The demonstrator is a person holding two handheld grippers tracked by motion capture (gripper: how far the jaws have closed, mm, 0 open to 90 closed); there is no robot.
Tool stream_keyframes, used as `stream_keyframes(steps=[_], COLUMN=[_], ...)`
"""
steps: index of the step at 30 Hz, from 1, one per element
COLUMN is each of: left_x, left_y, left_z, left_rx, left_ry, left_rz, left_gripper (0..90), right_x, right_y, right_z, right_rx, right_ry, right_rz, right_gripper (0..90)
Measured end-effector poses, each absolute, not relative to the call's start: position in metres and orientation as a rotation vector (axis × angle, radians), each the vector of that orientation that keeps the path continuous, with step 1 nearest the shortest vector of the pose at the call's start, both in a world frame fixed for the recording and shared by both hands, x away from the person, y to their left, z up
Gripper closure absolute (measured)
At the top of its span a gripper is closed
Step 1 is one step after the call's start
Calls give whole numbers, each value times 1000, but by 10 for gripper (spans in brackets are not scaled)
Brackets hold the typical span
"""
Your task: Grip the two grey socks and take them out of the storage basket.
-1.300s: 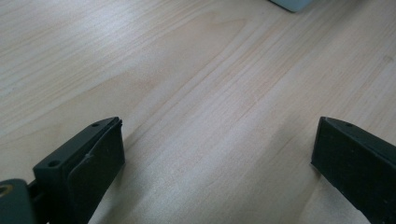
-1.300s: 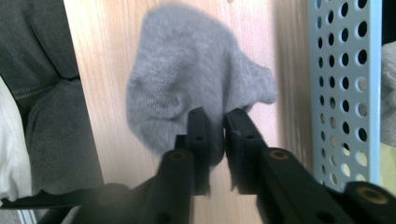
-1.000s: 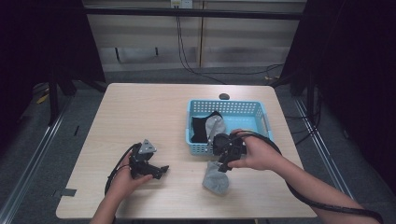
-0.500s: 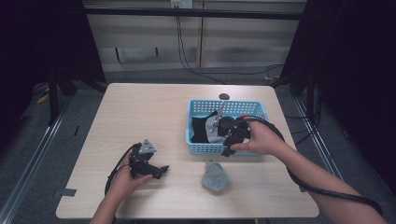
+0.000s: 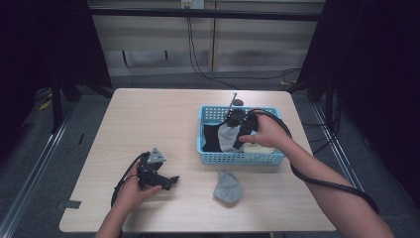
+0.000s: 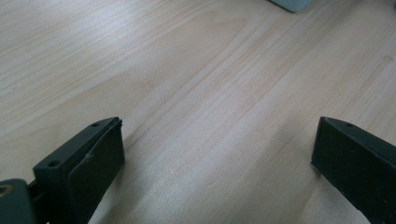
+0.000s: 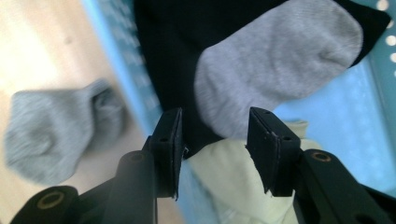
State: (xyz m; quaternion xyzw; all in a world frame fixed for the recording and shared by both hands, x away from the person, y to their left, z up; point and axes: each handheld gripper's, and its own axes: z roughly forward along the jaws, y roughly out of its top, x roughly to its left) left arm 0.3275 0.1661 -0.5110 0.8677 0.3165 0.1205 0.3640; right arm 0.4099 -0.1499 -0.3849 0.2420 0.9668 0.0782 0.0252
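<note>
A: How is the right gripper (image 7: 212, 147) set?

B: Its jaws stand partly apart with nothing clamped, over the blue basket (image 5: 208, 148) right of centre in the high view. In the right gripper view a light grey sock (image 7: 275, 60) lies on black cloth (image 7: 173, 51) just above the jaws, with a pale yellow cloth (image 7: 224, 179) below them.

A: And the hand?

B: The right hand (image 5: 262, 133) reaches in from the lower right, forearm stretched over the basket's near wall.

A: The left gripper (image 5: 171, 181)?

B: Jaws wide apart, empty, low over bare table (image 6: 210, 93). The left hand (image 5: 131, 191) holds it at lower left.

A: Anything one view adds?

B: A second grey sock (image 5: 228, 187) lies on the table just in front of the basket; the right gripper view shows it blurred at left (image 7: 56, 135).
</note>
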Motion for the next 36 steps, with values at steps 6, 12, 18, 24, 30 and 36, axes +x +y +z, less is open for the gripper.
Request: stream_keyframes(steps=[6, 12, 18, 24, 30, 36], left_x=[327, 327, 328, 328, 327, 327], left_y=[166, 166, 166, 166, 166, 166], left_z=[-511, -511, -511, -511, -511, -511], left_rx=[2233, 2227, 2231, 2231, 2231, 2232], left_ry=[815, 819, 813, 813, 815, 815], left_rz=[310, 304, 310, 310, 308, 309], left_gripper=[18, 18, 18, 18, 18, 18], right_x=[430, 440, 445, 449, 449, 447], right_y=[-150, -151, -150, -152, -149, -147], right_z=[-406, -427, -443, -450, -457, -457], right_rx=[829, 879, 905, 940, 939, 940], right_ry=[2989, 3005, 3005, 3011, 3031, 3037], right_rz=[216, 230, 179, 203, 172, 157], right_gripper=[532, 498, 499, 514, 675, 762])
